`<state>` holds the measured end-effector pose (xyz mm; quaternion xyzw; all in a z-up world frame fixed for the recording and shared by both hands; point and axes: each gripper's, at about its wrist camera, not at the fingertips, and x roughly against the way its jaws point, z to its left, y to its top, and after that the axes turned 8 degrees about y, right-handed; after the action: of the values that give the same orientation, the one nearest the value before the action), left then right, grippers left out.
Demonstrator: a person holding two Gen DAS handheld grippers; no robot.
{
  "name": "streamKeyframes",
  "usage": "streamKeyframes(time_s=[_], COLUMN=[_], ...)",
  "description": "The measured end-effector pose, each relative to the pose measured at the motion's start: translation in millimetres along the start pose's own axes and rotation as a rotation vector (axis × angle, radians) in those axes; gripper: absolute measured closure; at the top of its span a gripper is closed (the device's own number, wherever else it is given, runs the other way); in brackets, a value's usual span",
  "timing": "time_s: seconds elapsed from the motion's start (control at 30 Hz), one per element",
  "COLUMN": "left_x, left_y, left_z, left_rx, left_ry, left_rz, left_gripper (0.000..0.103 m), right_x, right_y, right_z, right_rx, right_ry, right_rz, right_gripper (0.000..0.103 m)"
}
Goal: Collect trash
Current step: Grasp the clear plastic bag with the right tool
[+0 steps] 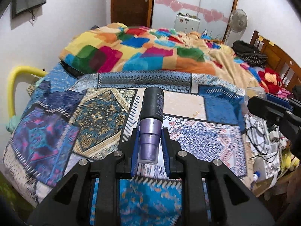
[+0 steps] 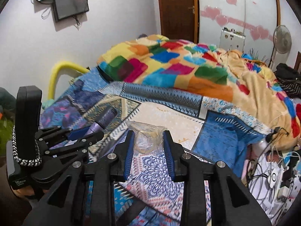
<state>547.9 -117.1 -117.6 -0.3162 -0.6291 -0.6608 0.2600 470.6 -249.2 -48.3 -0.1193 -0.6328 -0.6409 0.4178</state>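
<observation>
My left gripper (image 1: 150, 131) is shut on a purple spray can with a black cap (image 1: 151, 124) and holds it above the patterned blue bedspread (image 1: 56, 131). My right gripper (image 2: 148, 134) is shut on a clear crumpled plastic cup (image 2: 145, 139), also above the bedspread (image 2: 225, 139). In the right wrist view the left gripper (image 2: 88, 130) shows at the left with the purple can (image 2: 105, 120) in it. In the left wrist view the right gripper's body (image 1: 278, 113) shows at the right edge with the clear plastic (image 1: 254, 94) beside it.
A multicoloured blanket (image 1: 141, 52) is heaped on the far half of the bed. A cluttered side table with cables (image 2: 272, 175) stands at the right. A yellow foam-padded rail (image 1: 13, 90) is at the bed's left. A fan (image 1: 238, 21) and wooden door (image 1: 129, 1) are behind.
</observation>
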Motion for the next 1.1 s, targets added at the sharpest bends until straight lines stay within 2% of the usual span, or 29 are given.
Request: streamKeyframes(time_s=[0.23, 0.6, 0.87, 1.1], left_x=[83.0, 189.2, 231.7, 252.4], left_y=[-24.3, -93.3, -148.8, -195.2], left_z=[19.3, 78.9, 123.5, 160.9], left_rx=[0.026, 0.114, 0.183, 0.246], left_ry=[0.035, 0.094, 0.142, 0.192], left_rz=[-0.066, -0.115, -0.097, -0.076], left_gripper=[0.081, 0.081, 0.081, 0.081], right_x=[55.1, 99.4, 106.3, 93.4], right_y=[-9.5, -39.8, -66.6, -92.3], right_z=[39.5, 110.9, 165.7, 207.2], right_rx=[0.017, 0.103, 0.159, 0.203], right_ry=[0.029, 0.111, 0.181, 0.232], right_rz=[-0.057, -0.083, -0.063, -0.008], right_gripper=[0.075, 0.075, 0.075, 0.075])
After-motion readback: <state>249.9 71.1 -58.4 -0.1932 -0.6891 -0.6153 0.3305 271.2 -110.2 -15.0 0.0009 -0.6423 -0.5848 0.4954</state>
